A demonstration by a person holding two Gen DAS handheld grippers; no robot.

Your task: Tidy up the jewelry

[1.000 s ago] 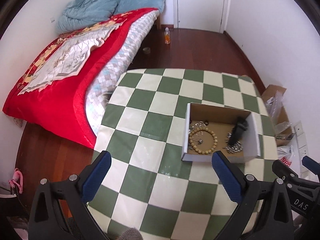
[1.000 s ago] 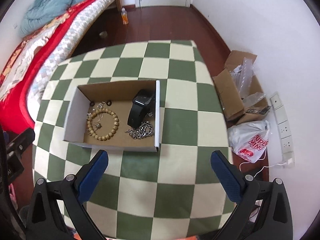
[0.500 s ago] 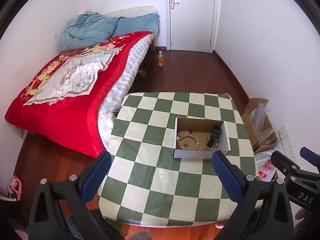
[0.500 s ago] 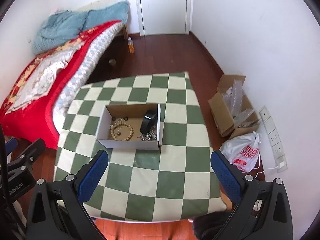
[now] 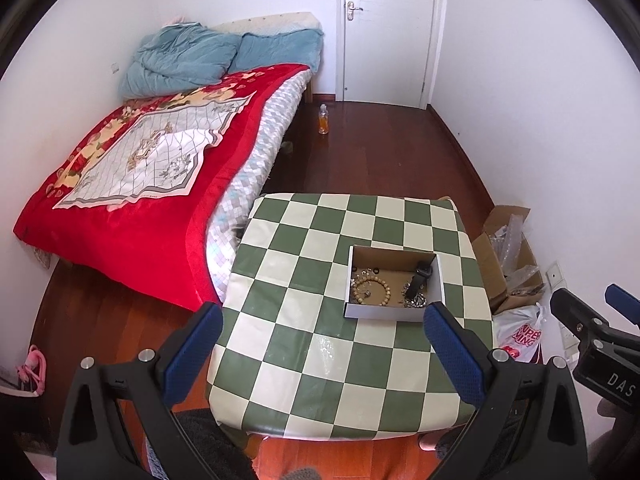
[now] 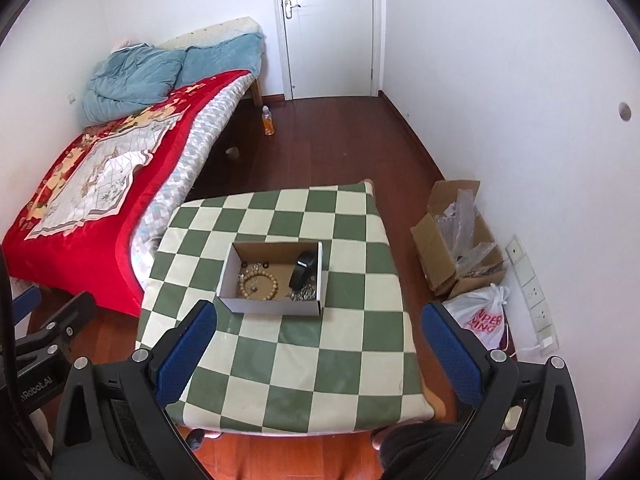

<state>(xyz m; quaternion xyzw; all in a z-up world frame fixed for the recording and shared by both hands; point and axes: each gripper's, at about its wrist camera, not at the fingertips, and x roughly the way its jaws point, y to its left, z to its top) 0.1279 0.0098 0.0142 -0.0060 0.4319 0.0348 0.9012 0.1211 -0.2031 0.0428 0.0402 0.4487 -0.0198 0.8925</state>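
A shallow cardboard box (image 5: 384,310) (image 6: 272,306) sits on the green-and-cream checked table (image 5: 312,344) (image 6: 304,356). In it lie a wooden bead bracelet (image 5: 370,289) (image 6: 258,285), a black watch (image 5: 418,278) (image 6: 302,270), a silver chain (image 5: 416,301) (image 6: 303,293) and small dark rings (image 6: 254,266). My left gripper (image 5: 322,354) is open and empty, held high above the table's near edge. My right gripper (image 6: 318,352) is open and empty, also high and back from the box. Each gripper shows at the edge of the other's view.
A bed with a red cover (image 5: 140,184) stands left of the table. An open carton with plastic wrap (image 6: 456,240) and a white bag (image 6: 484,318) lie on the floor by the right wall. An orange bottle (image 5: 323,120) stands near the door.
Both grippers have pulled up and back from the box, so the whole table and room now show. Both stay open and empty. The box's contents have not moved.
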